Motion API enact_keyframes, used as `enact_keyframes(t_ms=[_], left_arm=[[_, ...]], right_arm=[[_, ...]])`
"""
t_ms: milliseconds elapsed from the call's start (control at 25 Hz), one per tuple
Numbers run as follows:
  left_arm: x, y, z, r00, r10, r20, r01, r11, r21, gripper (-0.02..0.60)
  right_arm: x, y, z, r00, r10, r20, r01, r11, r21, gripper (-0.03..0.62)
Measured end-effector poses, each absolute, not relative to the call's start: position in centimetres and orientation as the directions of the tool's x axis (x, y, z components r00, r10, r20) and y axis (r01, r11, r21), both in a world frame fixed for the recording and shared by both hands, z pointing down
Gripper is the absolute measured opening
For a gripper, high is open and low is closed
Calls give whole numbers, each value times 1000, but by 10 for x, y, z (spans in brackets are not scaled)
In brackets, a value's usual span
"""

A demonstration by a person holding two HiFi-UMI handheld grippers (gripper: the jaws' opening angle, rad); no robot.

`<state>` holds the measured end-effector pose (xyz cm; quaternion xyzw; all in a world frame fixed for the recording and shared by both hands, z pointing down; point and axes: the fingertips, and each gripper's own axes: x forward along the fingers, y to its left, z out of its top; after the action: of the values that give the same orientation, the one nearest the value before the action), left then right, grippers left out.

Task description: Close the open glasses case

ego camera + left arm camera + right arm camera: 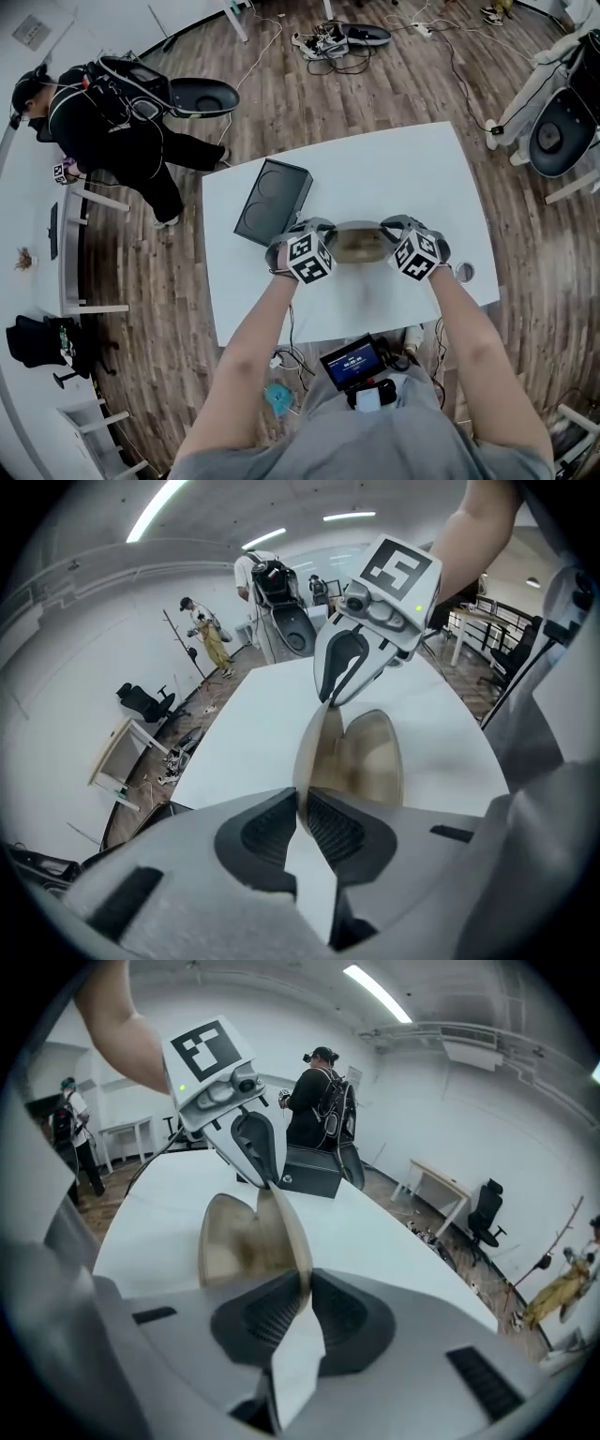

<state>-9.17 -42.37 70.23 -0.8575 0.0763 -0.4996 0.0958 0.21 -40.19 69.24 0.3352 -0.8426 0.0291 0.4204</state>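
Observation:
A tan glasses case (357, 242) lies open on the white table (375, 169), between my two grippers. Its raised lid (314, 752) stands nearly upright beside the hollow shell (370, 757). My left gripper (303, 822) is shut on one end of the lid's thin edge. From the opposite end my right gripper (307, 1302) is shut on the same lid (286, 1222), with the shell (234, 1237) to its left. Each gripper shows in the other's view, pinching the far end: the right gripper (330, 697) and the left gripper (269, 1183).
A black box (272, 200) lies on the table just beyond my left gripper (323, 234). A small round ring (463, 272) sits at the table's right edge near my right gripper (386, 232). A person (103, 122) stands off the table's far left corner.

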Motion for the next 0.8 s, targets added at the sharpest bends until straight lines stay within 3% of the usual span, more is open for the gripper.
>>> enact_keyframes(t_ms=[560, 800], left_arm=[[-110, -330, 700, 550, -353, 757, -94, -927, -363, 48], [-99, -307, 704, 553, -348, 757, -90, -928, -361, 57]], right_arm=[[-13, -332, 687, -361, -612, 703, -415, 781, 467, 58], [-2, -310, 693, -354, -612, 707, -375, 786, 492, 60]])
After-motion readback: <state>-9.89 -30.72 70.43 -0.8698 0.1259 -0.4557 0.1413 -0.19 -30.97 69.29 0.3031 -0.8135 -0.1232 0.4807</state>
